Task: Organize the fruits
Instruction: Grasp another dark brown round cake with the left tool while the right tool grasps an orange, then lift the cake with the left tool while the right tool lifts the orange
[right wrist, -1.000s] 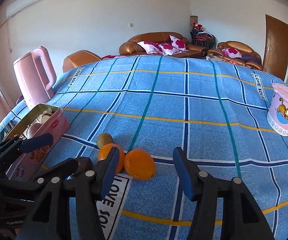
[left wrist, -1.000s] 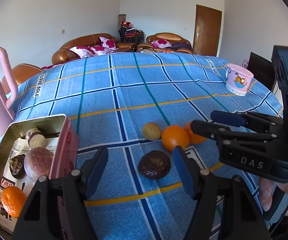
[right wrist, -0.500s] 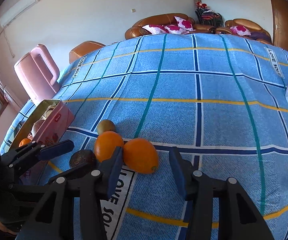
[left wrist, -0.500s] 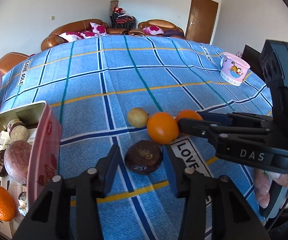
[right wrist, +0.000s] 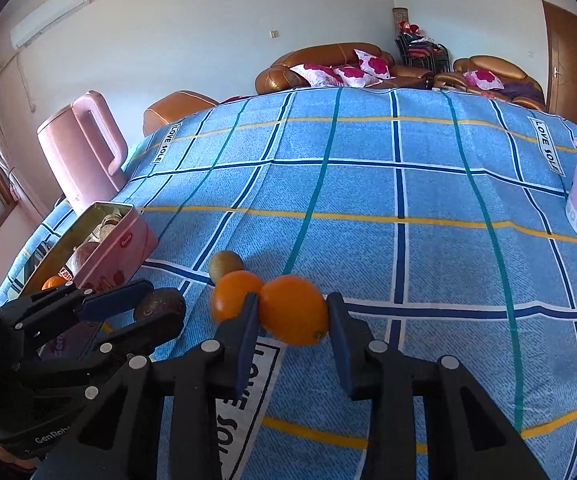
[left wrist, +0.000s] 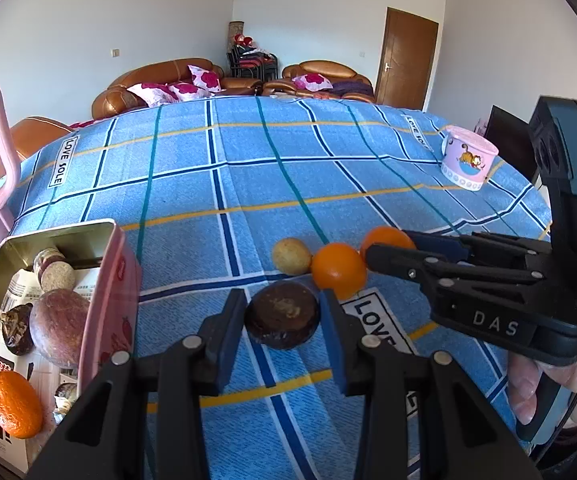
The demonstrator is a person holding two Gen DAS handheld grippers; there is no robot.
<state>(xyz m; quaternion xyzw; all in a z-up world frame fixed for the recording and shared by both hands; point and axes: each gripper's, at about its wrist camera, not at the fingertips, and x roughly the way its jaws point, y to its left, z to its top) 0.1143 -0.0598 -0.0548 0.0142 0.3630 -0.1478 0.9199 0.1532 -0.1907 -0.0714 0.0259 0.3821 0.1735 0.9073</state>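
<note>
On the blue checked tablecloth lie a dark brown fruit [left wrist: 282,316], two oranges and a small yellow-green fruit [left wrist: 291,256]. My left gripper [left wrist: 281,300] is shut on the dark brown fruit, a pad pressing on each side of it. The jaws of my right gripper [right wrist: 293,304] are closing on the right-hand orange [right wrist: 292,308], and both pads touch its sides. The other orange [right wrist: 234,294] rests against the left finger, outside the jaws. In the left wrist view the right gripper [left wrist: 388,248] reaches in from the right around its orange [left wrist: 386,236].
An open pink tin [left wrist: 60,232] at the left holds an orange [left wrist: 14,404], a purple-brown fruit [left wrist: 60,328] and other small items. A pink kettle [right wrist: 84,148] stands behind it. A pink cartoon tub [left wrist: 468,158] sits at the far right. A hand [left wrist: 528,384] holds the right gripper.
The left jaws narrowed from wide apart onto the dark brown fruit. The right jaws narrowed around the right-hand orange until the pads met it. Both grippers edged closer to the fruit.
</note>
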